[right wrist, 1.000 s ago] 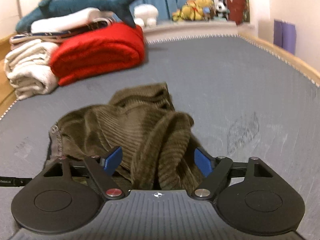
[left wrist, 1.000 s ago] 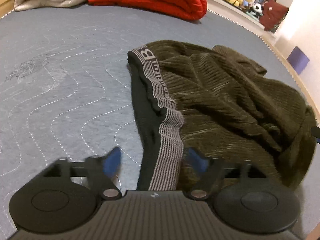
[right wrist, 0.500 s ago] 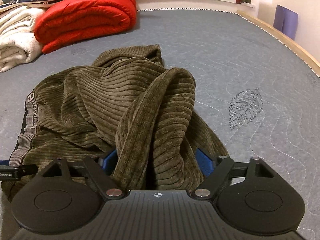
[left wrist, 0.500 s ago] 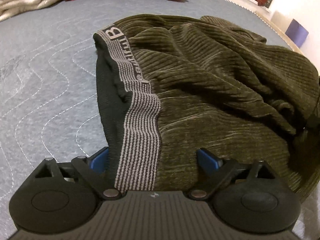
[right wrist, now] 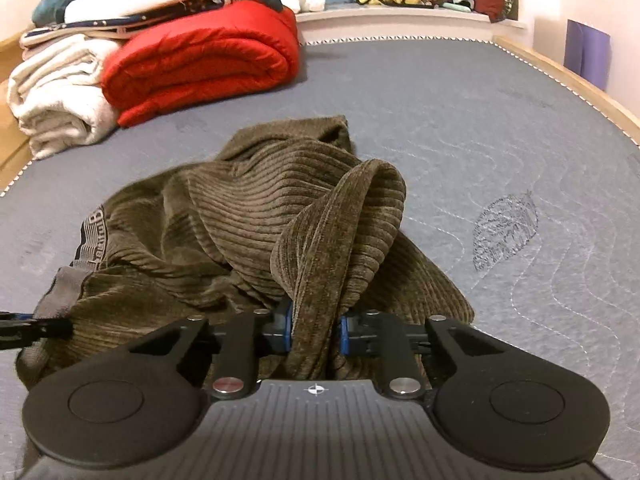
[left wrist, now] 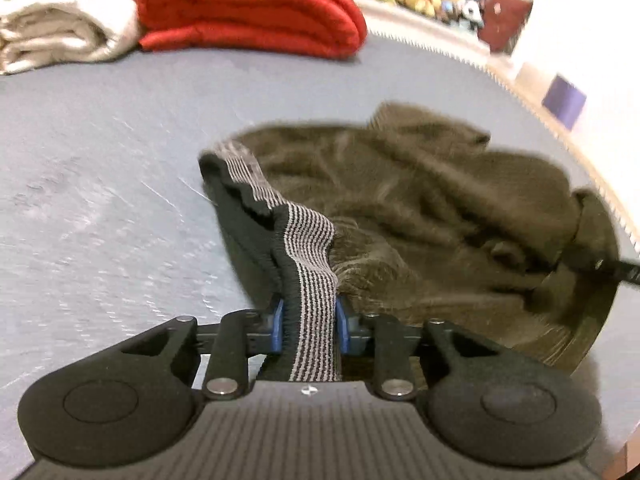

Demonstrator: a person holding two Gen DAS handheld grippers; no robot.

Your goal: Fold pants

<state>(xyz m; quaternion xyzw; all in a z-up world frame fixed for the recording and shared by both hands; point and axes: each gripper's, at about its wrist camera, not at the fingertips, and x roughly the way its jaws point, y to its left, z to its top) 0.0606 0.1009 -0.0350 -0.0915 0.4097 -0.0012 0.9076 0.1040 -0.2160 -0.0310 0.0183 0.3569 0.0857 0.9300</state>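
A: Items counted?

B: One pair of pants (right wrist: 240, 216), crumpled mid-mattress (right wrist: 460, 100). One red blanket (right wrist: 200, 56), one white blanket (right wrist: 60, 92), stacked at the far end. Two grippers.

A: Grips?

B: Left gripper (left wrist: 309, 328) is clamped on the striped waistband (left wrist: 310, 240); right gripper (right wrist: 314, 330) is pinched on a corduroy fold.

A: Room?

B: Bare mattress is seen on both sides; a wooden edge (right wrist: 560, 68) runs along the right.

A: Views?

B: A stitched leaf (right wrist: 504, 232) is shown only by the right view; the left view is blurred.

Left wrist view motion-blurred, waistband lettering (right wrist: 93, 236) unreadable, pants (left wrist: 420, 216) hem hidden in folds
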